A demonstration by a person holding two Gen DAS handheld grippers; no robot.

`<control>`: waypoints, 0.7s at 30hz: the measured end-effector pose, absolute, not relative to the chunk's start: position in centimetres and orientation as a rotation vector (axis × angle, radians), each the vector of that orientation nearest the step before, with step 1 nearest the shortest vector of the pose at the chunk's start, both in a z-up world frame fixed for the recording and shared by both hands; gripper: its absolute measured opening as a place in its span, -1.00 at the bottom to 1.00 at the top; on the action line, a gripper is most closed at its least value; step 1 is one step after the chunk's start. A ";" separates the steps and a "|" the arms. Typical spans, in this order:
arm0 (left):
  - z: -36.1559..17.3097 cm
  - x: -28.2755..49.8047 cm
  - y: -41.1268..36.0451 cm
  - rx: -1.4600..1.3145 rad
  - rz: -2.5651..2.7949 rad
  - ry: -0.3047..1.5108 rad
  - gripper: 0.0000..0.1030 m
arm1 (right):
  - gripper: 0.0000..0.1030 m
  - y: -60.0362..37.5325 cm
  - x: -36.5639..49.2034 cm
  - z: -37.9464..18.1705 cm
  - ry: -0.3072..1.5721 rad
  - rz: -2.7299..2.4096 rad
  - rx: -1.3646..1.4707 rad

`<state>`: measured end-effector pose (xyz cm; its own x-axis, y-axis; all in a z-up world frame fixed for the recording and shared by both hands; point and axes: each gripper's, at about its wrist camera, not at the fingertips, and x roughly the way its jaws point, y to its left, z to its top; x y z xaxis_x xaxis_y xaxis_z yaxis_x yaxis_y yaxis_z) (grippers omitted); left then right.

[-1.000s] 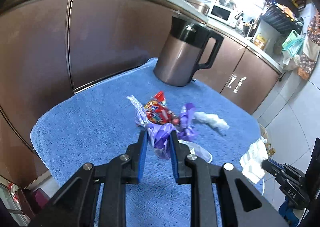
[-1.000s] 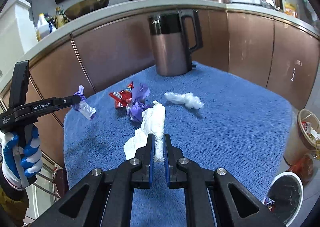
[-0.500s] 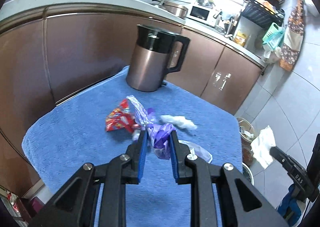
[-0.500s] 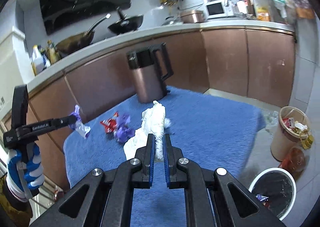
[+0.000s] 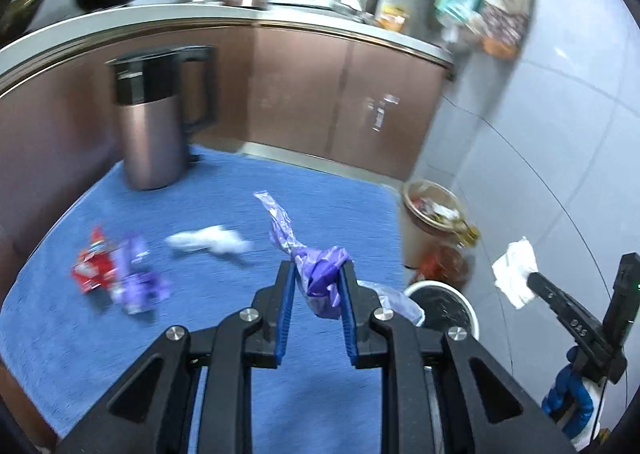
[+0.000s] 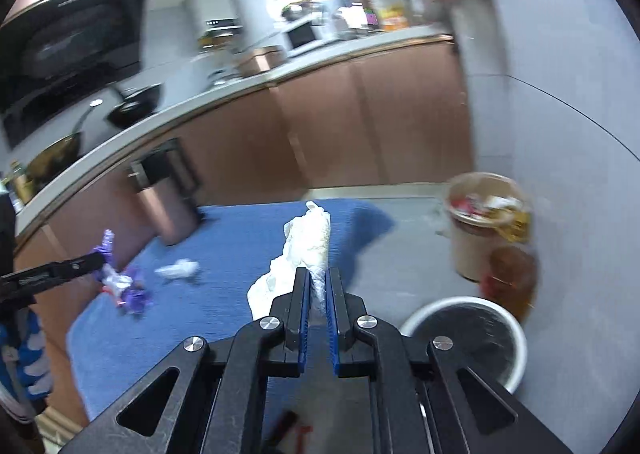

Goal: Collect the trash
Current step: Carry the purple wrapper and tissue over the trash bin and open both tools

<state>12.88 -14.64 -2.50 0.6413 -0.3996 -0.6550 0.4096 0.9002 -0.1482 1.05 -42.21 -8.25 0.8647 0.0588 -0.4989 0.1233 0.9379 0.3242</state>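
My left gripper [image 5: 319,268] is shut on a crumpled purple plastic wrapper [image 5: 320,274], held above the right part of the blue towel-covered table [image 5: 224,194]. My right gripper [image 6: 318,274] is shut on a white crumpled tissue [image 6: 308,238], carried past the table's right edge over the floor; it also shows at the right of the left wrist view [image 5: 516,278]. A white bin with a black liner [image 6: 472,330] stands on the floor just right of it. On the towel lie a red snack wrapper [image 5: 94,264], another purple wrapper [image 5: 138,286] and a white tissue wad [image 5: 208,240].
A copper-coloured kettle [image 5: 154,122] stands at the table's back left. A beige bin full of rubbish [image 6: 486,222] and an orange-brown container [image 6: 512,278] sit on the floor beyond the white bin. Brown cabinets [image 5: 340,114] and a countertop run behind the table.
Both grippers have swung to the right, away from the trash pile and toward the bins on the floor, each still holding its piece. The floor bins have come into view.
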 end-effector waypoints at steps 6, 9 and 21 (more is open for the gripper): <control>-3.0 13.6 -22.9 0.112 -0.555 0.764 -0.60 | -0.84 -47.5 -0.2 -12.1 0.588 -0.190 0.384; -3.6 14.3 -26.5 0.142 -0.580 0.782 -0.60 | -0.84 -49.2 -0.2 -14.2 0.620 -0.227 0.415; -8.7 18.6 -39.2 0.204 -0.635 0.898 -0.60 | -0.84 -53.7 0.9 -20.1 0.716 -0.330 0.450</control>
